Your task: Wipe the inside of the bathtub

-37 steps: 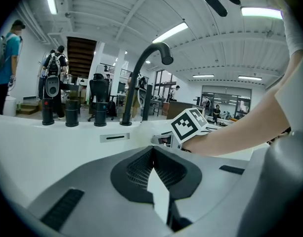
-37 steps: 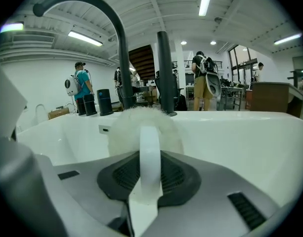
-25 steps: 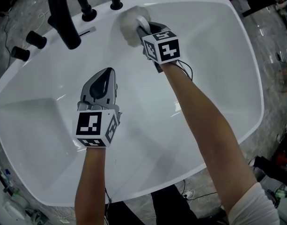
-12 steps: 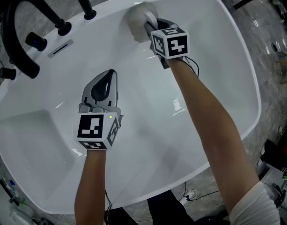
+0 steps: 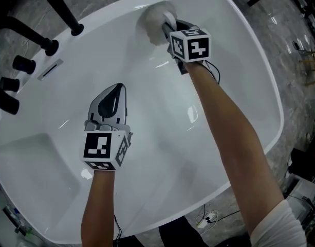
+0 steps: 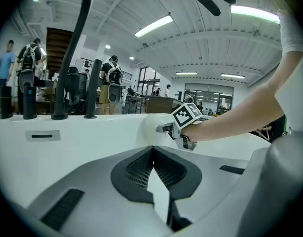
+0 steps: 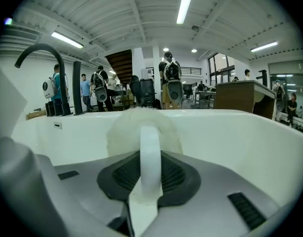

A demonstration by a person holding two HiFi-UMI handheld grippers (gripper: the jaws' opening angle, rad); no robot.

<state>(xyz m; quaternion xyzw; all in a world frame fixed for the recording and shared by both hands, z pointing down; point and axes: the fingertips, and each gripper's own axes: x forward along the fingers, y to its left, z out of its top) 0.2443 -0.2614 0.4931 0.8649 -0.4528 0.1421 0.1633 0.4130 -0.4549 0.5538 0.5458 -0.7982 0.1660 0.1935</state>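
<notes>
Up at ten o'clock in the head view, black tap fittings line the deck of the bathtub [image 5: 249, 60] — a slanted lever [image 5: 63, 12], a second bar [image 5: 29, 35] and two stubby knobs [image 5: 23, 64] just below it. Grey marbled floor [image 5: 296, 71] wraps round from twelve to four o'clock, and cables [image 5: 211, 216] lie on it at six. Over in the right gripper view, a tall black arched spout [image 7: 40, 53] stands at ten o'clock, people with backpacks [image 7: 168, 78] gather at twelve, and a wooden counter [image 7: 240, 97] sits at three — strip lights [image 7: 185, 4] run overhead. The left gripper view catches more people [image 6: 8, 65] at nine o'clock.
</notes>
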